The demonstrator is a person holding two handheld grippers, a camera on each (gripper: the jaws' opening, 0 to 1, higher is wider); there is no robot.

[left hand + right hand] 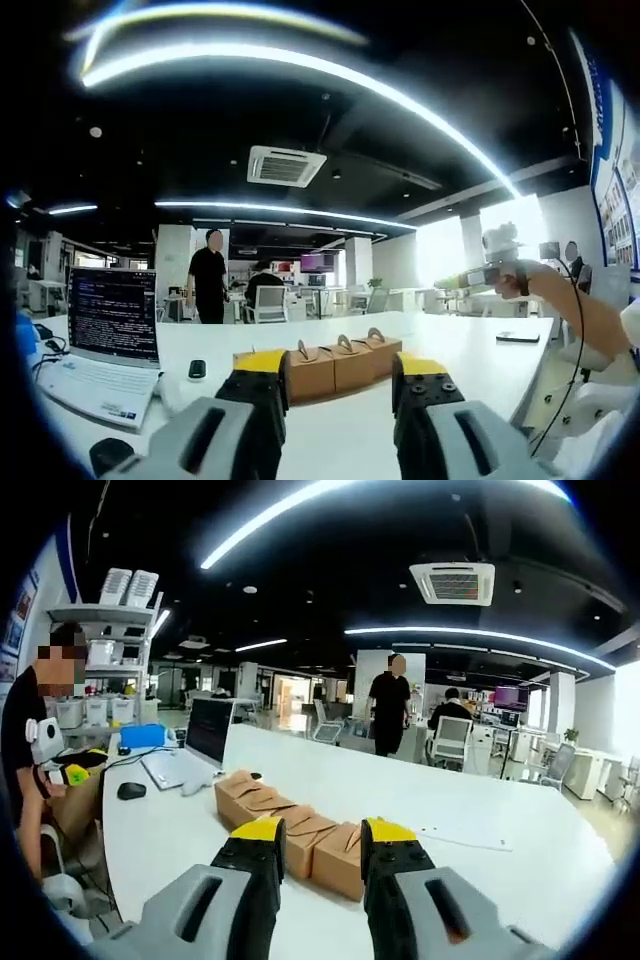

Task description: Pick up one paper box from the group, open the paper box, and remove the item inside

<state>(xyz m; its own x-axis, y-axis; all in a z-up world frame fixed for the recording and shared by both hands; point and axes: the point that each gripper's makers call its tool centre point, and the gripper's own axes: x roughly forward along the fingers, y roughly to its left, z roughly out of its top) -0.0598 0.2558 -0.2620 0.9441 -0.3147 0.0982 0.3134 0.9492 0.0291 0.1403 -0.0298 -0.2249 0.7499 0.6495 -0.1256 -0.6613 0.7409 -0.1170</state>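
A row of several brown paper boxes (335, 367) with loop handles lies on the white table (450, 350). In the left gripper view, my left gripper (340, 372) stands open short of the row, with nothing between its yellow-tipped jaws. Off to the right a hand holds my right gripper (493, 272) raised above the table. In the right gripper view the same row of boxes (285, 820) runs away to the left. My right gripper (323, 838) is open just short of the nearest box, apart from it.
An open laptop (110, 325) and a small black device (197, 369) sit left of the boxes. A phone (518, 337) lies far right. The right gripper view adds a mouse (131, 791), a blue box (145, 735), a paper sheet (460, 835) and a standing person (390, 715).
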